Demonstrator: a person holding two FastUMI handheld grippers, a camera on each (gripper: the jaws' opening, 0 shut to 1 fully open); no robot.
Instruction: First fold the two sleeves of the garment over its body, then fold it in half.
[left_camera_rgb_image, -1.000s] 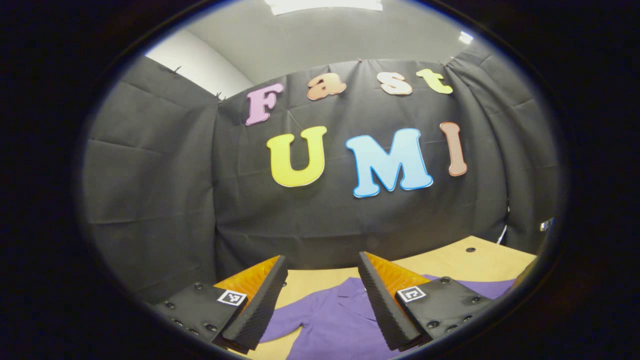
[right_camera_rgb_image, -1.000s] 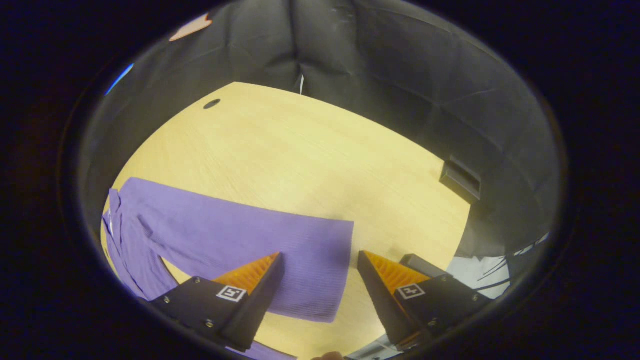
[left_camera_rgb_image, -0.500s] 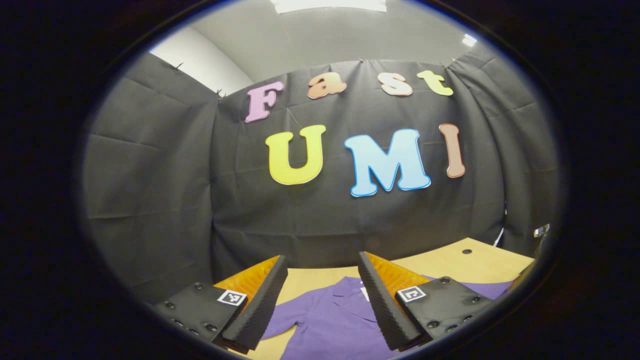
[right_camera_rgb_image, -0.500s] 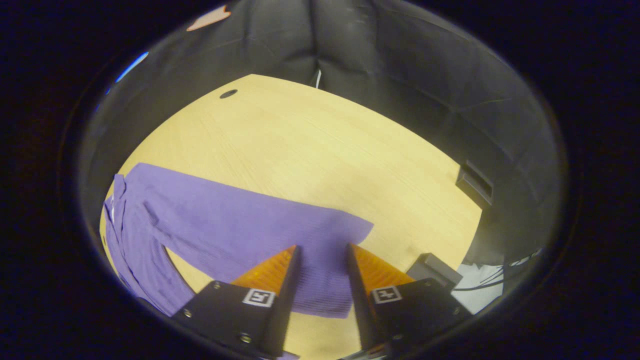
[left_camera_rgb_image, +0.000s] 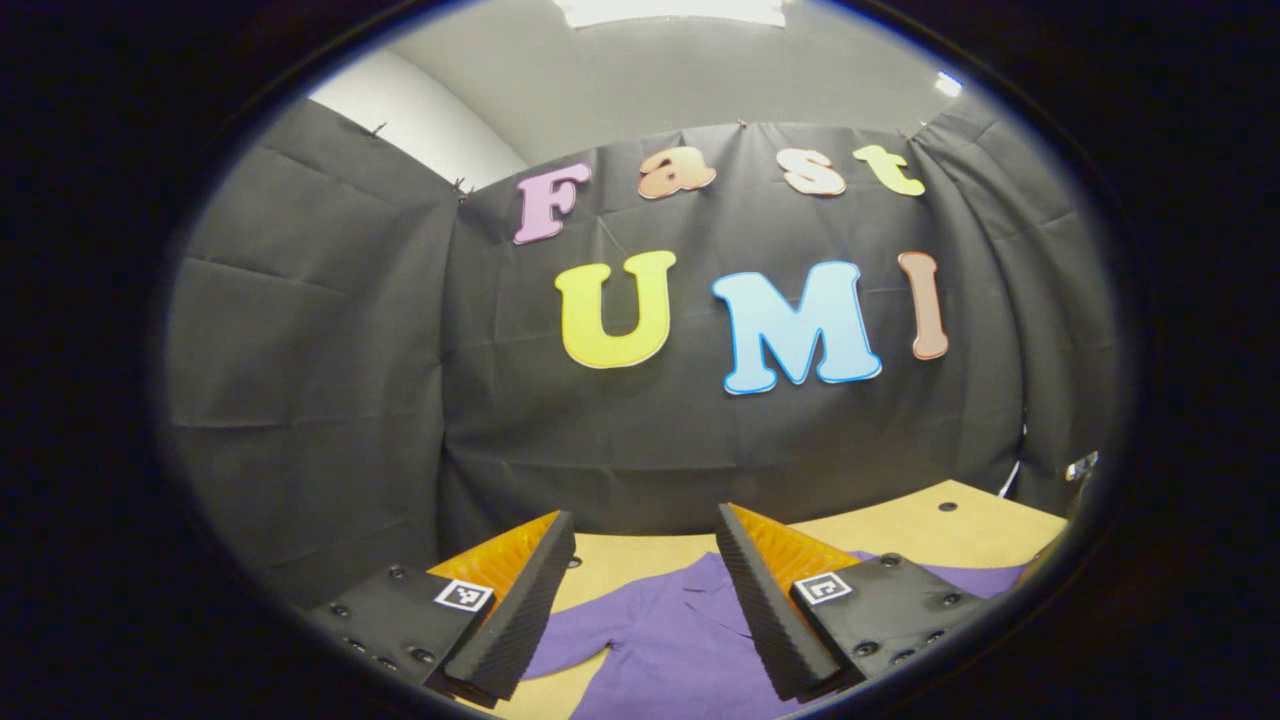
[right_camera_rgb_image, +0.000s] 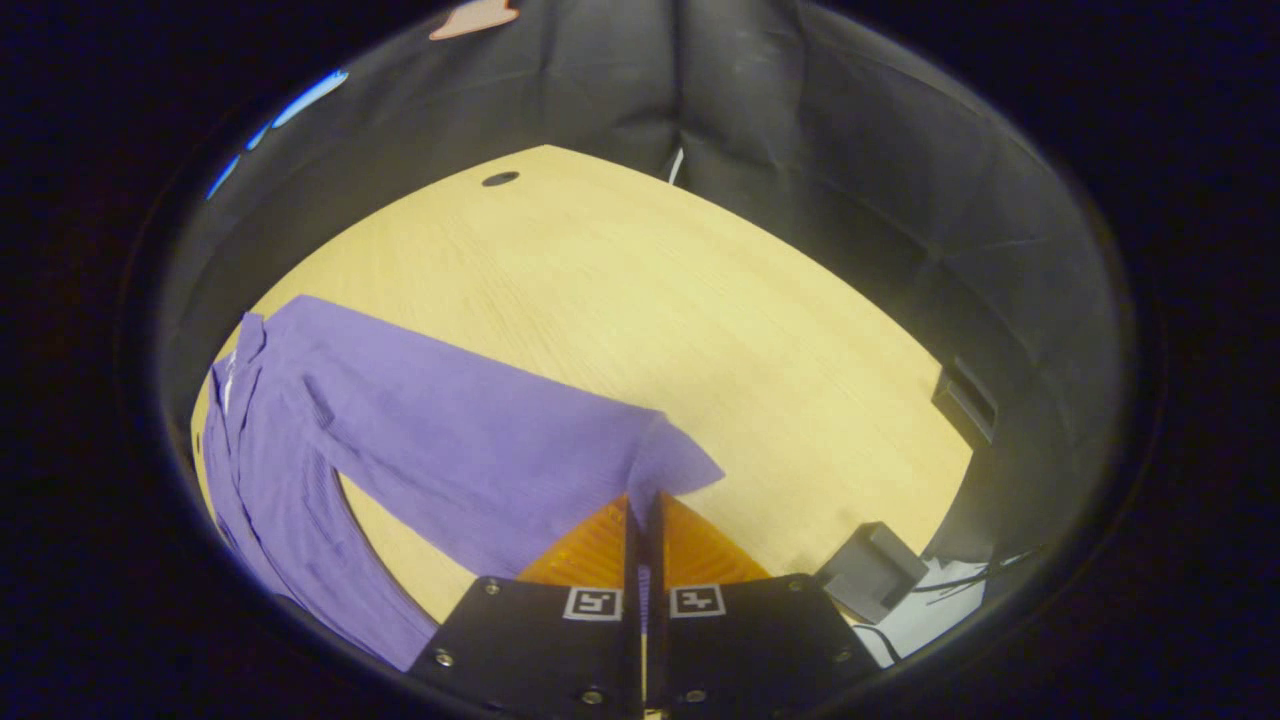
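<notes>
Right gripper (right_camera_rgb_image: 645, 500): fingers closed together on the cuff end of the sleeve (right_camera_rgb_image: 480, 440), a thin strip of purple cloth pinched between them; the cuff puckers up off the table (right_camera_rgb_image: 700, 300) at the pinch. The sleeve runs from the cuff across the table toward the body of the garment (right_camera_rgb_image: 260, 450), which lies flat on the table, purple and ribbed, at the left of the right gripper view. A small dark block (right_camera_rgb_image: 868, 572) sits near the table's near edge, just right of the cuff; a second dark box (right_camera_rgb_image: 965, 398) sits at the table's edge farther on. A round hole (right_camera_rgb_image: 499, 179) marks the table's far part, near the black cloth wall (right_camera_rgb_image: 760, 120). Left gripper (left_camera_rgb_image: 645, 535): fingers spread wide, holding nothing, poised above the garment (left_camera_rgb_image: 670, 640), whose collar shows between them and whose other sleeve (left_camera_rgb_image: 575, 650) lies spread on the table (left_camera_rgb_image: 900, 525). Beyond the table stands the wall (left_camera_rgb_image: 330, 380).
</notes>
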